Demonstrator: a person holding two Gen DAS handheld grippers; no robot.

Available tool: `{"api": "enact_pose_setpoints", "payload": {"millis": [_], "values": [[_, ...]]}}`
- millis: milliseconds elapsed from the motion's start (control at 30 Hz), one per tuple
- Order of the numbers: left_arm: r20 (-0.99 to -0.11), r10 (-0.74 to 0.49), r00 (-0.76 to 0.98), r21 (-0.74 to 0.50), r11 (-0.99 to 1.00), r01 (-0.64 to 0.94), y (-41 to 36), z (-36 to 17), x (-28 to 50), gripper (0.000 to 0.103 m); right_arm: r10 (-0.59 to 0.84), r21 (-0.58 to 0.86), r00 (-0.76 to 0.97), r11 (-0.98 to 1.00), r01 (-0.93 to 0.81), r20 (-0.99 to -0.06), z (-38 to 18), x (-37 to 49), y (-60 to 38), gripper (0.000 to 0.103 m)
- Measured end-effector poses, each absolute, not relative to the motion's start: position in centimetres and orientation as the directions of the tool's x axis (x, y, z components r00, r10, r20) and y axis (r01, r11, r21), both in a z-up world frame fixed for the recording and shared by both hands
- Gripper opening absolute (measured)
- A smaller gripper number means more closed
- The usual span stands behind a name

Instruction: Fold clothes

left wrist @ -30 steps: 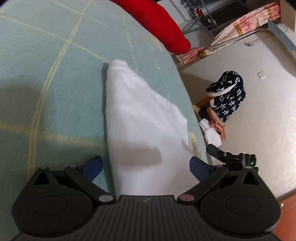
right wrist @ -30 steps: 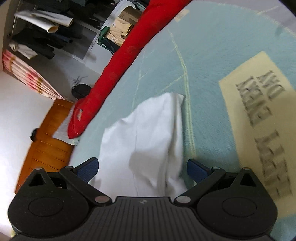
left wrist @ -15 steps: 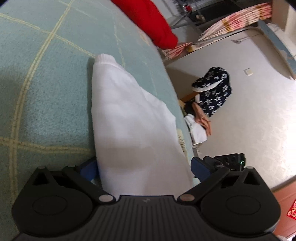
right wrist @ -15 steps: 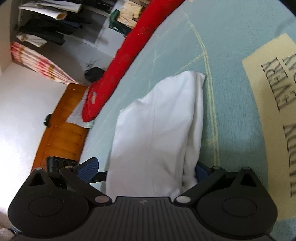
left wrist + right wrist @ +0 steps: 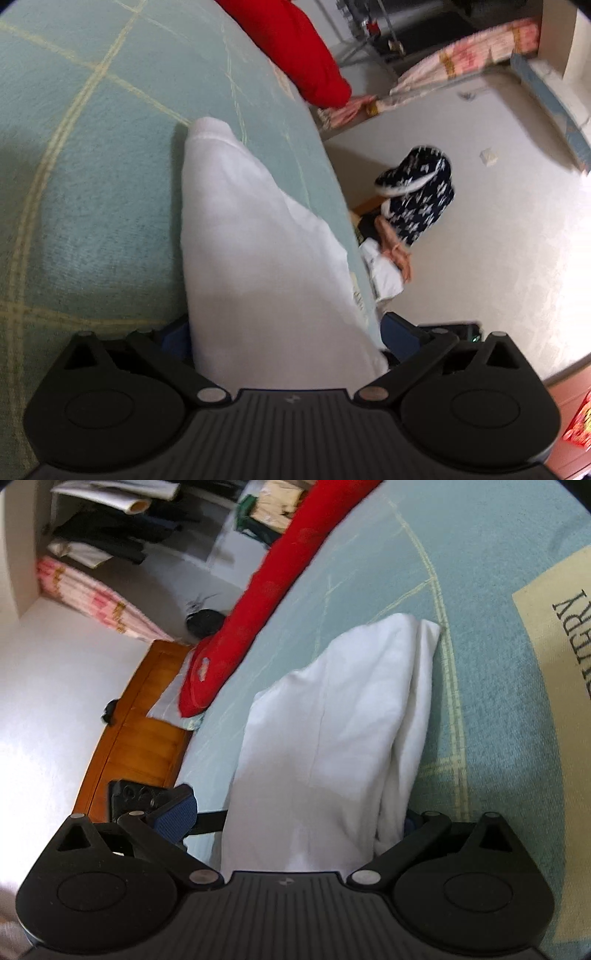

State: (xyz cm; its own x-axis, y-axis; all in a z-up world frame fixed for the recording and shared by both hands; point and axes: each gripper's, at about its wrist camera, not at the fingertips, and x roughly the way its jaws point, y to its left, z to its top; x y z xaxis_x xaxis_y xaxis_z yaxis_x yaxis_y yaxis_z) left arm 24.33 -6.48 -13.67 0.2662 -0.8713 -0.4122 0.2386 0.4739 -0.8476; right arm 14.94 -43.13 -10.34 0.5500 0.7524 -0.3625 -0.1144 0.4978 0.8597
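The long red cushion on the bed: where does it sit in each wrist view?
Left wrist: the long red cushion lies top centre, beyond the white garment.
Right wrist: it runs diagonally from top centre down to the left, left of the garment.
Shared landmark: the pale green bedspread with yellow lines, under both.

Open bedspread [image 5: 92, 166] leftward; red pillow [image 5: 295, 48] along far edge.

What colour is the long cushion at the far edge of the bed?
Red. The cushion shows best in the right wrist view.
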Motion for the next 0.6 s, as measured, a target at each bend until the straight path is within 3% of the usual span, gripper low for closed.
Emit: {"api": "enact_pose_setpoints", "payload": {"millis": [233,600], "values": [[-0.427,-0.865,0.265,-0.846,0.485,0.222,-7.4,-13.3,25.9,0.102,0.761,0.899,0.57,0.43,-0.083,-0.311,-11.1,17.0,-43.6,0.103],[-0.382,-0.89,0.249,-0.875,0.435,0.213,-7.2,-11.4,25.7,0.101,0.721,0.852,0.579,0.517,-0.084,-0.381,-8.2,16.3,-41.8,0.103]]}}
